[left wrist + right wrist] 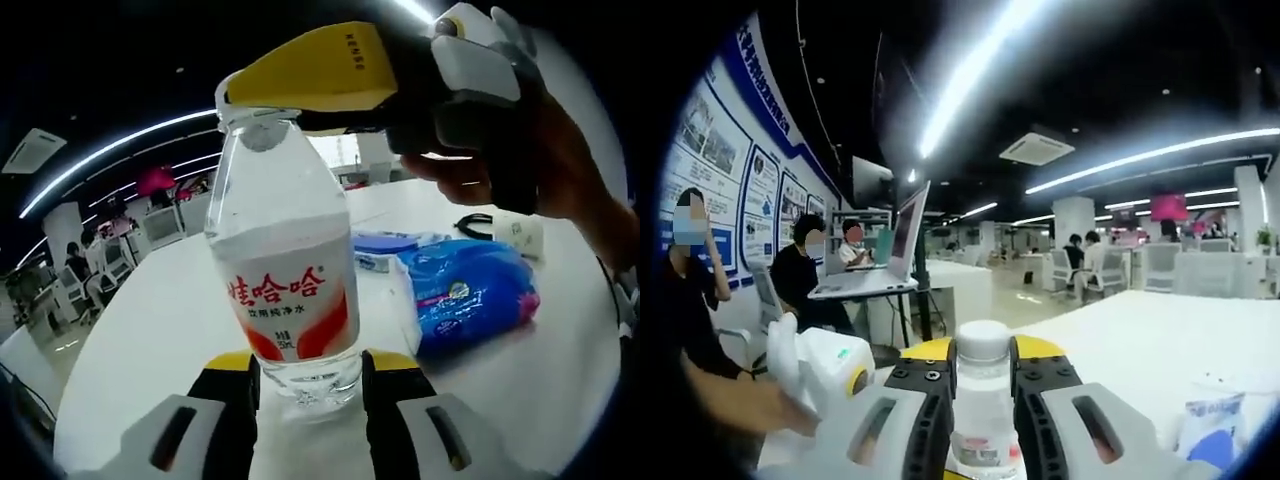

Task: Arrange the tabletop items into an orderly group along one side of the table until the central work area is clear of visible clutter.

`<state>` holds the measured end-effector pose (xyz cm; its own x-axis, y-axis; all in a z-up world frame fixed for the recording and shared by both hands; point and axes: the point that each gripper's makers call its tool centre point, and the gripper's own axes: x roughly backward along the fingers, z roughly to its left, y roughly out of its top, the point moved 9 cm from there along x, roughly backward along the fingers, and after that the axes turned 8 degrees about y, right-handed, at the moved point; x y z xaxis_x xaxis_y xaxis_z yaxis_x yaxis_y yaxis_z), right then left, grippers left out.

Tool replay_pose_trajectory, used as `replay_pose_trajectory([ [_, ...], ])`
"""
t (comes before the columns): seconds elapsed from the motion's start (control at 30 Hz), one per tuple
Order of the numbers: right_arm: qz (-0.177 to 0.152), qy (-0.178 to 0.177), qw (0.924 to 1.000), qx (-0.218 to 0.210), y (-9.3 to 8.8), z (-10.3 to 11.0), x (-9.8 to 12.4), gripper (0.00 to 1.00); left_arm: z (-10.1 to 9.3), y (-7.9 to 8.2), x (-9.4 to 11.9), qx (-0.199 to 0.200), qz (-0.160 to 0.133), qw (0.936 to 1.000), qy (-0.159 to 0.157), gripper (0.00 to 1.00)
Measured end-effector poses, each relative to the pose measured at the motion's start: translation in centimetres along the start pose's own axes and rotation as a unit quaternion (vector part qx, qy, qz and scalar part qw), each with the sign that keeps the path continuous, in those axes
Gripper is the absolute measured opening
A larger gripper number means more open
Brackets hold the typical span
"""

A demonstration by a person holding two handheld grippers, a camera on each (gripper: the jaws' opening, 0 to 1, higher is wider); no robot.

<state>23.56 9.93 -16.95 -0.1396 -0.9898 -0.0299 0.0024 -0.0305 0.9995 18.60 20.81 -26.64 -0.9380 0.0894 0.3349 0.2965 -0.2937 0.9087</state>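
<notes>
Currently mid-carry or mid-placement of the water bottle [285, 270], by my reading.

- Left gripper [305, 385]: jaws closed against the clear base of the bottle, one on each side. Bottle stands upright between them, red-and-white label facing the camera.
- Right gripper [330, 70], seen from the left gripper view: yellow jaw lies across the bottle's top, with a person's hand [560, 170] behind it. In the right gripper view the right gripper [983, 400] has its jaws on either side of the bottle's [983, 400] white cap and neck, tight against it. Both look clamped on the same bottle.
- Whether the base touches the white counter [150, 330] I cannot tell; the jaws hide the contact line.
- Beyond the left jaws, off to the right: a blue packet [470, 295], a flatter blue-and-white pack [385, 245] behind it, a small white item with a dark cord [505, 230] further back.

Judgement: the bottle is the item being shifted toward the group. Next move calls for keeping it upright, setting it down beside the blue packet without knocking it, then releasing one gripper before the other so it does not tip.
</notes>
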Motion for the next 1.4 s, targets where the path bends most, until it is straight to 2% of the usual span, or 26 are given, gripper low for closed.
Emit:
replay_pose_trajectory([
  [0.17, -0.003, 0.024, 0.9996, 0.015, 0.9, 0.2, 0.0, 0.17, 0.4, 0.6, 0.3, 0.016, -0.013, 0.9994, 0.027, 0.39],
  [0.2, -0.002, 0.039, 0.999, 0.022, 1.1, 0.2, -0.1, 0.17, -0.2, 0.8, 0.7, 0.015, -0.016, 0.9993, 0.031, 0.39],
  [0.33, -0.002, 0.06, 0.998, 0.02, 1.7, -0.3, 0.0, 0.17, -0.7, 1.3, 1.3, 0.029, -0.024, 0.9981, 0.05, 0.39],
  [0.67, -0.001, 0.145, 0.9892, 0.021, 2.3, -1.1, 0.0, 0.17, -1.3, 1.3, 2.7, 0.043, -0.04, 0.9962, 0.064, 0.38],
  [0.83, 0.013, 0.189, 0.9811, 0.041, 1.9, -1.3, -0.4, 0.17, -1.5, 0.8, 2.6, 0.051, -0.041, 0.9956, 0.067, 0.37],
  [0.93, 0.016, 0.198, 0.9791, 0.044, 1.6, -1.6, -0.6, 0.17, -1.5, 0.5, 2.2, 0.053, -0.038, 0.9954, 0.07, 0.37],
  [1.27, -0.005, 0.243, 0.9699, 0.011, 0.2, -3.2, -0.7, 0.17, -1.4, -0.3, 2.1, 0.06, -0.03, 0.9948, 0.077, 0.36],
  [1.4, -0.004, 0.247, 0.9691, 0.001, -0.4, -4.2, -1.1, 0.18, -1.5, -0.3, 1.9, 0.061, -0.029, 0.9949, 0.075, 0.34],
])
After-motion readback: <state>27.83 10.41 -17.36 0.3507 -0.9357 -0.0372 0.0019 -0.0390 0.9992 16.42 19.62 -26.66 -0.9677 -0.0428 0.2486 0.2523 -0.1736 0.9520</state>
